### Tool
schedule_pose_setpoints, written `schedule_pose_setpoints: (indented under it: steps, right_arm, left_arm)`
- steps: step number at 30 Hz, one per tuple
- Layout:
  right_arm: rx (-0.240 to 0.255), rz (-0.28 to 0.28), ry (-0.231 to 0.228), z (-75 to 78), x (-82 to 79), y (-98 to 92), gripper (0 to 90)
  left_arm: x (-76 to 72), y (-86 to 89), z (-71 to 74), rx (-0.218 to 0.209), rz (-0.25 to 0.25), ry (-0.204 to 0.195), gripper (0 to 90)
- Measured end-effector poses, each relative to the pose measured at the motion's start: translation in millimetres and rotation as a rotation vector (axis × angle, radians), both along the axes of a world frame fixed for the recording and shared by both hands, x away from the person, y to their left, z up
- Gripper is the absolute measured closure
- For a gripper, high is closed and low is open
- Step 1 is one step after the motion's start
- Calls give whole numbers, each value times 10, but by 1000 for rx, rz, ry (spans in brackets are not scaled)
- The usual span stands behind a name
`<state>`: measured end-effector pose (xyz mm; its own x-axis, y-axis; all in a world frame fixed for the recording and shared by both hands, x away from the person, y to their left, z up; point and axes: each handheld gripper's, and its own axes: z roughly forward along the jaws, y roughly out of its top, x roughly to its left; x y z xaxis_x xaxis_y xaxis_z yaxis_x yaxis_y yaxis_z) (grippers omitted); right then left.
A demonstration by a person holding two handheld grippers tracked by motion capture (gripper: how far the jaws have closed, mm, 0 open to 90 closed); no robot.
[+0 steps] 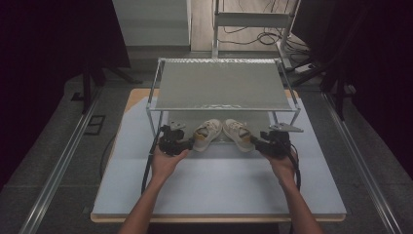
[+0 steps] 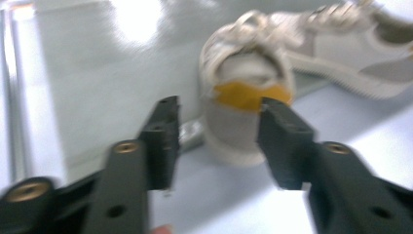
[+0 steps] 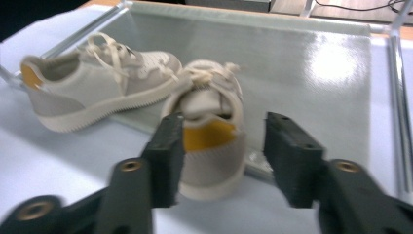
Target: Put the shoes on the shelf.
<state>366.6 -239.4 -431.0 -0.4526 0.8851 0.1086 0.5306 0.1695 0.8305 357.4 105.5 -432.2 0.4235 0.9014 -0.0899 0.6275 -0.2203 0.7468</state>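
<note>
A pale blue table carries a two-tier metal rack. On its lower shelf lies a pair of small off-white sneakers with toes turned toward each other and heels jutting over the near edge onto the table.

The left shoe sits just ahead of the left gripper; in the left gripper view its orange-tabbed heel stands between the two black jaws, which are spread apart and grasp nothing.

The right shoe lies likewise before the right gripper. In the right gripper view its heel lies beside the near jaw, with a clear gap at the other; this claw too is released.

The step in hand appears to be approach to both heels, perhaps to draw the pair off the shelf. The next move would call for advancing each gripper until the heel counter sits well inside the jaws, then clenching.
</note>
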Motion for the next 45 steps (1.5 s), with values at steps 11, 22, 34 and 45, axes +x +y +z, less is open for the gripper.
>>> schedule_pose_setpoints:
  steps: [11,22,34,45]
  right_arm:
    - [-37,3,44,-178,-11,-202,785]
    - [-51,-6,68,-297,18,-246,873]
    - [-63,13,82,-367,93,-97,879]
    - [-66,19,77,-378,75,-33,893]
  left_arm:
    - [41,221,-278,-18,-22,96,815]
    - [75,230,-391,-24,-39,135,877]
    - [147,89,-400,-37,-59,147,878]
    - [226,120,-380,-60,-44,138,878]
